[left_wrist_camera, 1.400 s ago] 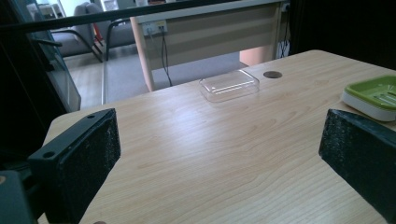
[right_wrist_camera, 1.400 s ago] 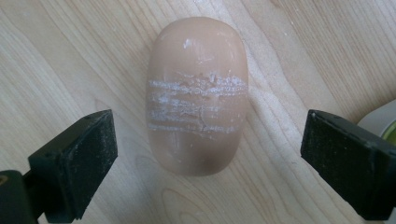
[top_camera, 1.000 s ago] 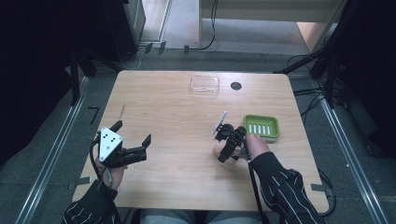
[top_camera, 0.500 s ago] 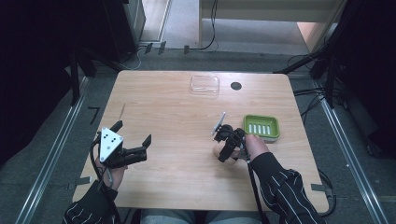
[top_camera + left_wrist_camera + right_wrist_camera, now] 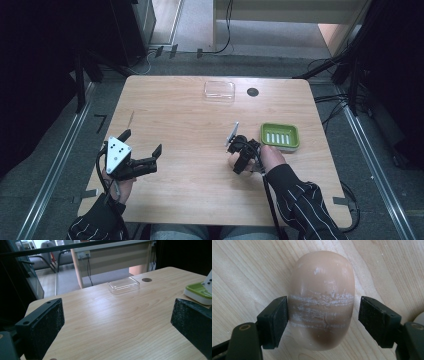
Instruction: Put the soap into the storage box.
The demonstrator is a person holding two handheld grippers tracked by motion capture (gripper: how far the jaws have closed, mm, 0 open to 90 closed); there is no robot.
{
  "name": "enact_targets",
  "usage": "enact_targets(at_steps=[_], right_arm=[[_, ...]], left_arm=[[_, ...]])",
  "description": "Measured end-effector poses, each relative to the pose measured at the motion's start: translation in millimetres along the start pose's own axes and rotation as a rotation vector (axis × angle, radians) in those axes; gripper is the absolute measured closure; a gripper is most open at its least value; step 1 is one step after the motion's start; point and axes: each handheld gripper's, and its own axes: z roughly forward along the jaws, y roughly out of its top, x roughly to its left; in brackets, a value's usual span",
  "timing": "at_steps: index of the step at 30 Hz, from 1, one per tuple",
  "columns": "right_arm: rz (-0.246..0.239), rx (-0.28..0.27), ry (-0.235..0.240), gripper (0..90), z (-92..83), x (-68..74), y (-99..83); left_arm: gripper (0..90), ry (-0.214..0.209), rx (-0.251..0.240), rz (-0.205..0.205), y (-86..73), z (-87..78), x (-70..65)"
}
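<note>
I have the whole counter (image 5: 175, 130) to work on: a broad wooden top, mostly bare, with the middle and the near left standing open for any carry. Its right and far edges are where things crowd, so I would keep my moves toward the centre and watch the drop at the right edge behind the dish.

The clear plastic lid or tray (image 5: 219, 91) lies near the far edge, beside a dark round cable hole (image 5: 252, 92), well apart from both hands. The green soap dish (image 5: 279, 135) sits on the right, just beside my right hand.

My left claw (image 5: 142, 156) hovers released over the near left of the counter, jaws spread wide with nothing between them.

My right claw (image 5: 322, 317) points down at the counter just left of the dish, and straddles the bar of soap (image 5: 322, 300). The left pad looks to touch the bar's side; the right pad stands a little clear, so the claw is not clenched on it.

The soap lies flat on the wood, a rounded tan bar with pale scrape marks across its waist. I judge it stiff, fairly light, and slick on its curved flanks, prone to squirt out. I would grip across the scored waist, low and square, with gentle pressure.
</note>
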Motion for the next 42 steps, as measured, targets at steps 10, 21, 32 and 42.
enact_targets(at_steps=[10,21,32,42], right_arm=[[-0.017,0.017,0.002,32.3,4.3,3.0,1.4],[-0.022,0.025,-0.016,33.4,6.4,4.9,1.9],[-0.042,0.032,-0.009,33.7,5.6,5.7,1.1],[-0.072,0.019,-0.002,33.7,-0.3,3.6,-2.1]], left_arm=[[0.0,-0.001,0.000,-0.001,-0.1,0.2,0.2],[0.0,-0.002,-0.001,-0.003,-0.2,0.1,0.1],[0.0,-0.002,0.000,-0.006,-0.2,0.4,0.1],[0.0,-0.004,0.000,-0.004,-0.2,-0.1,0.3]])
